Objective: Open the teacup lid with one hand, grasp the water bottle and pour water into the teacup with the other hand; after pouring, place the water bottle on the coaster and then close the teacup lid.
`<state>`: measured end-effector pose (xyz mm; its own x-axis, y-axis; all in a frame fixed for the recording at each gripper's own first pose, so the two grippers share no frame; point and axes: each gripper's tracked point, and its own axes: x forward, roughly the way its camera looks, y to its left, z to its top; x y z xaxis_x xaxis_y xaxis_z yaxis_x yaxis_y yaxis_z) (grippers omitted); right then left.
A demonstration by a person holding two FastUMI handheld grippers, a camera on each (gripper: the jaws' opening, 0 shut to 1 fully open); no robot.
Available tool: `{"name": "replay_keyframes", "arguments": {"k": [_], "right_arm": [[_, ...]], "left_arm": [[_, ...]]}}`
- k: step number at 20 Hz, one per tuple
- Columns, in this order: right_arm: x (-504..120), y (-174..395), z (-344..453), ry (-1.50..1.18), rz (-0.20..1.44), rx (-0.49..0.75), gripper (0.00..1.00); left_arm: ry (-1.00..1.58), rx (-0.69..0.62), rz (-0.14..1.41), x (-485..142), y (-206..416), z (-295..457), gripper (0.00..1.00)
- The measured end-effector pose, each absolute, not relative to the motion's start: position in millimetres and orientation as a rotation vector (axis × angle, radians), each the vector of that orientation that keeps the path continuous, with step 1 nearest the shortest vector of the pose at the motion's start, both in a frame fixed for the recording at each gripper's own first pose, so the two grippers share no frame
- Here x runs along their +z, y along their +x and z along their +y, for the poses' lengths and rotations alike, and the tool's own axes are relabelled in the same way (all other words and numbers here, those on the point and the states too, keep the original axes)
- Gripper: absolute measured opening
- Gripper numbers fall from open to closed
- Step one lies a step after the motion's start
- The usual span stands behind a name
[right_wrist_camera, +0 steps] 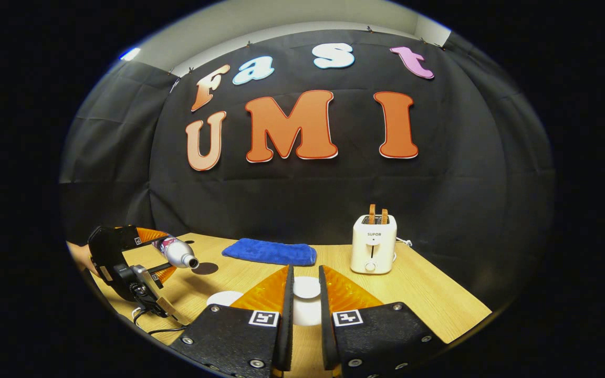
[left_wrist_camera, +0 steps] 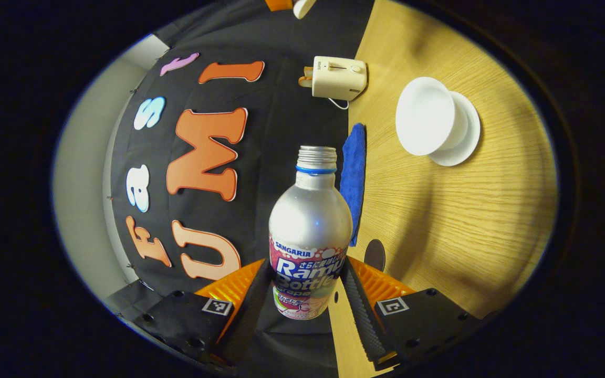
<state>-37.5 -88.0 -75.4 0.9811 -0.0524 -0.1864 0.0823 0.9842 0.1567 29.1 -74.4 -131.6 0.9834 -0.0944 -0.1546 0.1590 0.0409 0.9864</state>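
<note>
Silver aluminium water bottle (left_wrist_camera: pixel 310 231) clamped in left gripper (left_wrist_camera: pixel 308 294), tilted, uncapped mouth toward white teacup (left_wrist_camera: pixel 428 118). White lid (right_wrist_camera: pixel 306 287) pinched in right gripper (right_wrist_camera: pixel 305 296).

The left gripper view is rolled sideways: the booth wall fills its left half and the worktop (left_wrist_camera: pixel 439 220) its right. It looks along the tilted water bottle (left_wrist_camera: pixel 310 236) at close range, across the worktop toward the toaster (left_wrist_camera: pixel 338 77) at the back edge.

The right gripper view sits level and low near the front edge, facing the back wall. Both views share the toaster (right_wrist_camera: pixel 373 243), blue cloth (right_wrist_camera: pixel 270 251), bottle (right_wrist_camera: pixel 176 251) and coaster (right_wrist_camera: pixel 205 268).
</note>
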Motion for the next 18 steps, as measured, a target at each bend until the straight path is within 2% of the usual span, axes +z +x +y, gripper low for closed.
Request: {"name": "replay_keyframes", "arguments": {"k": [6, 7, 8, 10, 11, 13, 18], "right_arm": [[-78, -42, -95, 0.169, 0.187, -0.073, 0.23], [-78, -42, -96, 0.169, 0.186, -0.075, 0.23], [-78, -43, -96, 0.168, 0.185, -0.074, 0.23], [-78, -45, -98, 0.165, 0.186, -0.076, 0.23], [-77, -46, -99, 0.165, 0.181, -0.077, 0.23], [-78, -46, -101, 0.164, 0.181, -0.080, 0.23], [-81, -48, -107, 0.158, 0.185, -0.089, 0.23]], "left_arm": [[1.635, -0.230, -0.016, -122, 33, -94, 0.84], [1.652, -0.234, -0.026, -121, 36, -98, 0.81], [1.665, -0.241, -0.032, -120, 38, -99, 0.84], [1.700, -0.249, -0.040, -121, 38, -101, 0.84], [1.723, -0.248, -0.042, -122, 39, -103, 0.81], [1.757, -0.260, -0.054, -121, 40, -105, 0.87], [1.805, -0.262, -0.090, -113, 41, -113, 0.86]]}}
